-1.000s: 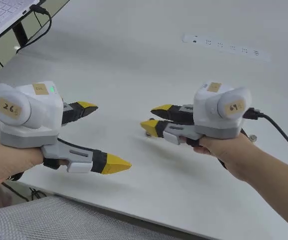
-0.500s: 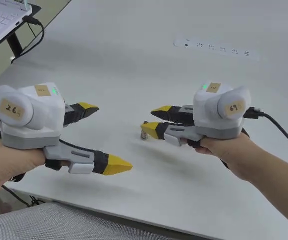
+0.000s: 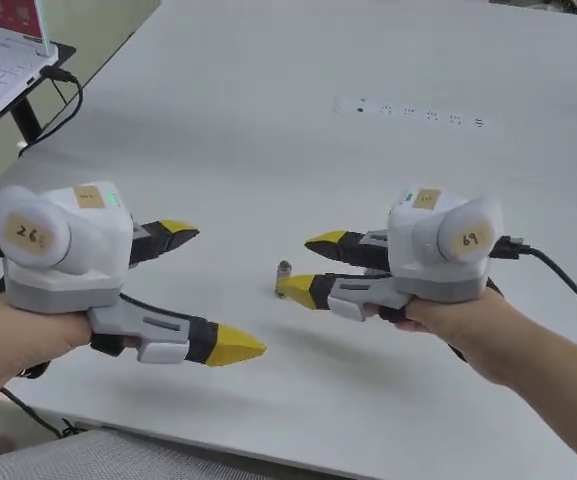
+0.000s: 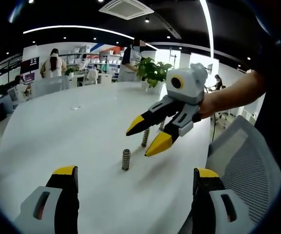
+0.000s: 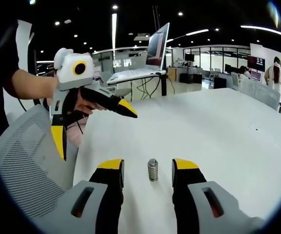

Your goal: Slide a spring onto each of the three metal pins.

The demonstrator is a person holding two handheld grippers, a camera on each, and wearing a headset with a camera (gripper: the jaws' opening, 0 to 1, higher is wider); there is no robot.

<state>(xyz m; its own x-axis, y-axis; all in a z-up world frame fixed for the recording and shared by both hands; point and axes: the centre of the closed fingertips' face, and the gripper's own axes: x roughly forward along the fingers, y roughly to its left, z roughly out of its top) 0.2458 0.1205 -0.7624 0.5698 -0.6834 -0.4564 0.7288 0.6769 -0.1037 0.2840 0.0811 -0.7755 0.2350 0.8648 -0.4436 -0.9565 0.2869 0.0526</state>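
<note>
Right gripper [image 3: 308, 263] is held with its jaws partly apart and nothing between the pads. In its own view they frame a small upright pin [image 5: 153, 163] that stands on the bench [image 3: 268, 150], just ahead of the tips and toward the near edge, touching neither jaw. A spring [image 5: 153, 172] seems to be coiled around the pin below its cap, though the piece is too small to be sure how far down it sits. The left gripper [image 3: 208, 290] hovers nearer the left edge with its jaws spread wide and empty, well apart from the pin. The main danger is likely a topple. The pin is thin, stands on a narrow foot and has nothing to brace it, so a jaw that arrives first on one side would probably push it over and let it roll across the smooth top. In the head view the lower jaw tip is already just beside it, which leaves little room for a sideways slip. A squeeze on the coils rather than the metal could also make the spring buckle or spring free. The left gripper view adds another worry. A second pin [image 4: 145, 137] stands under the right gripper's jaws, and what may be a third sits behind it, half hidden. Dropping that gripper, or sweeping it back toward the right edge, could knock those over unseen.
</note>
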